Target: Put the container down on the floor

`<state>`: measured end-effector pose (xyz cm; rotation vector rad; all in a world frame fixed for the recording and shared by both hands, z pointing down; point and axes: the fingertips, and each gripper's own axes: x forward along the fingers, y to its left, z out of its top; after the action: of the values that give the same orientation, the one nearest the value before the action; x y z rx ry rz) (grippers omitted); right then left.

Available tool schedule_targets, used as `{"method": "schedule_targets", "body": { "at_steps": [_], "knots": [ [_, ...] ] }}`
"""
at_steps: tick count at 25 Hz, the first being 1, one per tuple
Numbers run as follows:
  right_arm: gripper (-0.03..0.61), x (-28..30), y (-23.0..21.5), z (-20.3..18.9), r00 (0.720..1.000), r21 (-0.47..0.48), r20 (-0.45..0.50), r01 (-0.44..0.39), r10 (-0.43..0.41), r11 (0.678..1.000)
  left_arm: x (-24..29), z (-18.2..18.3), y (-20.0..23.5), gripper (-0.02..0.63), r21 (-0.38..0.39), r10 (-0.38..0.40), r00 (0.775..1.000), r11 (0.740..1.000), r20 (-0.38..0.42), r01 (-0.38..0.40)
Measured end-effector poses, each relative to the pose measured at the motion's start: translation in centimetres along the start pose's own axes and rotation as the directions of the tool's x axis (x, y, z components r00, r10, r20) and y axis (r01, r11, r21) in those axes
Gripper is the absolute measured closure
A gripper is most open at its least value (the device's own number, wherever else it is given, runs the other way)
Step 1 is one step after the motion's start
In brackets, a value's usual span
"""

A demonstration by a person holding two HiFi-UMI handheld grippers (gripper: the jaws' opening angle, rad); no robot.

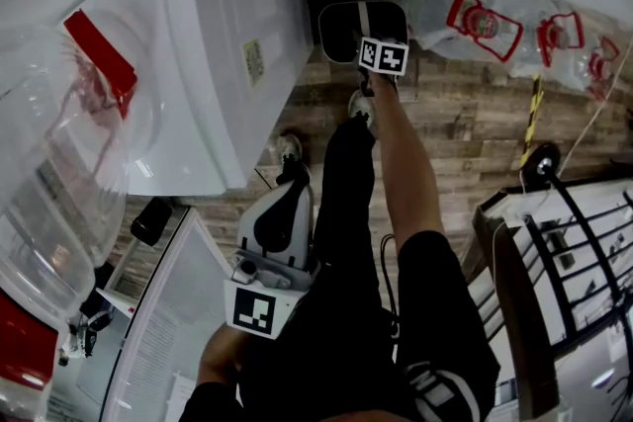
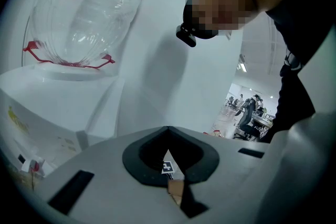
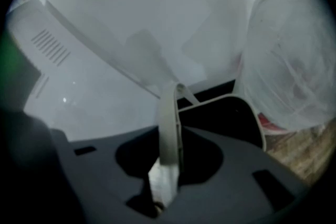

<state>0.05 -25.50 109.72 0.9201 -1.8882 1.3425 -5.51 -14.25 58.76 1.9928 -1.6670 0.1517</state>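
The right hand-held gripper point(image 3: 167, 176) is clamped on the pale rim of the dark container point(image 3: 226, 115), down by the wood floor point(image 1: 465, 114) beside the white dispenser point(image 1: 213, 44). The left hand-held gripper point(image 2: 169, 165) is closed and empty.

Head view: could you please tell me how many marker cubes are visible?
2. One marker cube is at top centre, on the right gripper at the dark container; the other is low centre, on the left gripper. None appears hidden.
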Motion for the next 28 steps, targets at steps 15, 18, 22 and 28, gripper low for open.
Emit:
{"method": "schedule_targets", "body": {
  "at_steps": [15,18,22,28],
  "knots": [
    [0.434,-2.1,-1.7,-0.2,0.994,-0.063,-0.032,0.104,-0.106,0.993,-0.9,-0.2,-0.5,0.586,-0.028,-0.010,1.000,1.000,0.005,0.010],
    [0.430,-2.8,-1.8,-0.1,0.993,-0.075,-0.020,0.114,-0.116,0.991,-1.2,-0.1,-0.6,0.586,-0.034,-0.012,1.000,0.999,0.016,0.012],
    [0.430,-3.7,-1.5,0.2,0.994,-0.076,-0.003,0.107,-0.107,0.991,-1.6,0.1,-0.9,0.586,-0.033,-0.023,1.000,0.999,0.021,0.024],
    [0.431,-3.9,-0.6,-0.3,0.996,-0.073,-0.022,0.084,-0.086,0.994,-2.6,-0.1,-1.3,0.586,-0.029,-0.030,0.999,0.999,0.016,0.030]
  ]
}}
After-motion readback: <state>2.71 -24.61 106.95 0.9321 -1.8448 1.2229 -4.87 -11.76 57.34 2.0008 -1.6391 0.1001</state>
